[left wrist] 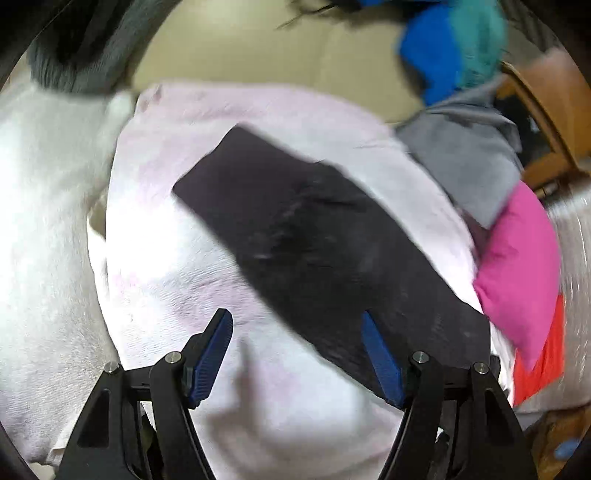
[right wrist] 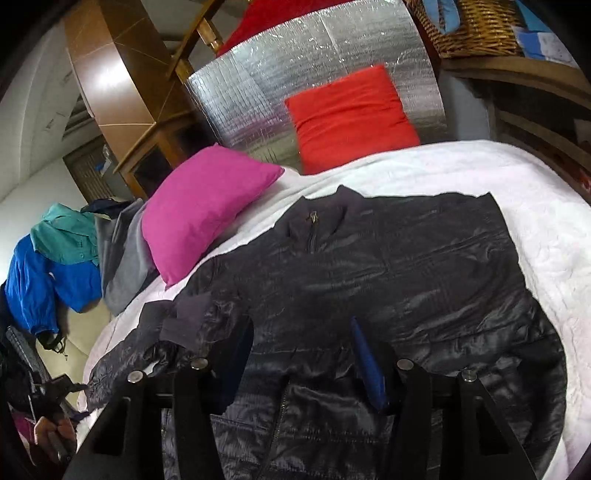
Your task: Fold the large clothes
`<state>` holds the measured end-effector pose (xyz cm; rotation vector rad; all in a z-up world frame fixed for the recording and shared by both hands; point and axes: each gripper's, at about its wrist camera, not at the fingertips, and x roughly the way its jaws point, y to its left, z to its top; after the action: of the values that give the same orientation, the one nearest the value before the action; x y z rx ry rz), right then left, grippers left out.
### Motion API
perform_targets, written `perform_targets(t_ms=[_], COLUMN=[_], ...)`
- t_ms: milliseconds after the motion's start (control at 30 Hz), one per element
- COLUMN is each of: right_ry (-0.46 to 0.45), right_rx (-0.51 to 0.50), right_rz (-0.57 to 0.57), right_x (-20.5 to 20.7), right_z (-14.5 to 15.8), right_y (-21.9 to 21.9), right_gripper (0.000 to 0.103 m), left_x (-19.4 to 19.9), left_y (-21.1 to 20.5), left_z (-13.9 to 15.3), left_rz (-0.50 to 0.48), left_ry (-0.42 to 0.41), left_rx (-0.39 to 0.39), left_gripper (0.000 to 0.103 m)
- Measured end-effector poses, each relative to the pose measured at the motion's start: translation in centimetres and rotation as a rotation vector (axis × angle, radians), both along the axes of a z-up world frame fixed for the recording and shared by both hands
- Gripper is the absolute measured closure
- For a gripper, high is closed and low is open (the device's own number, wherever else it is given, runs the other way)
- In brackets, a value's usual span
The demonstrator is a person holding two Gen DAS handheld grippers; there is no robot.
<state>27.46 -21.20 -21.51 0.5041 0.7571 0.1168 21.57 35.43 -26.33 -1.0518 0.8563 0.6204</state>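
Black jacket [right wrist: 388, 273] flat on bed [right wrist: 517, 192] (zipped), pink pillow [right wrist: 199, 206] beside

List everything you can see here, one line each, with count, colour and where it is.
jacket: one, black, spread flat on the bed
bed cover: one, white, under the jacket
pink pillow: one, beside the jacket's collar
red pillow: one, against the silver panel
silver panel: one, at the bed's head
clothes pile: blue, teal, grey, off the bed's edge
wicker basket: one, tan, on a shelf
left gripper: open, empty, over the cover
right gripper: open, empty, above the jacket
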Motion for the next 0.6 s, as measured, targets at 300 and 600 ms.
perform_targets(t_ms=[300, 600], right_ry=[0.036, 0.026], right_rx=[0.028, 0.018], right_rz=[-0.047, -0.103], right_x=[0.8, 0.8], right_z=[-1.2, -1.1], right_y=[-1.9, -3.6], right_gripper=[0.046, 0.046], left_x=[2.6, 5.6], left_y=[2.3, -1.5], left_z=[-2.3, 3.3], left_rz=[0.025, -0.078], left_ry=[-0.024, -0.118], left_rx=[-0.028, 0.267], left_gripper=[0.061, 0.097])
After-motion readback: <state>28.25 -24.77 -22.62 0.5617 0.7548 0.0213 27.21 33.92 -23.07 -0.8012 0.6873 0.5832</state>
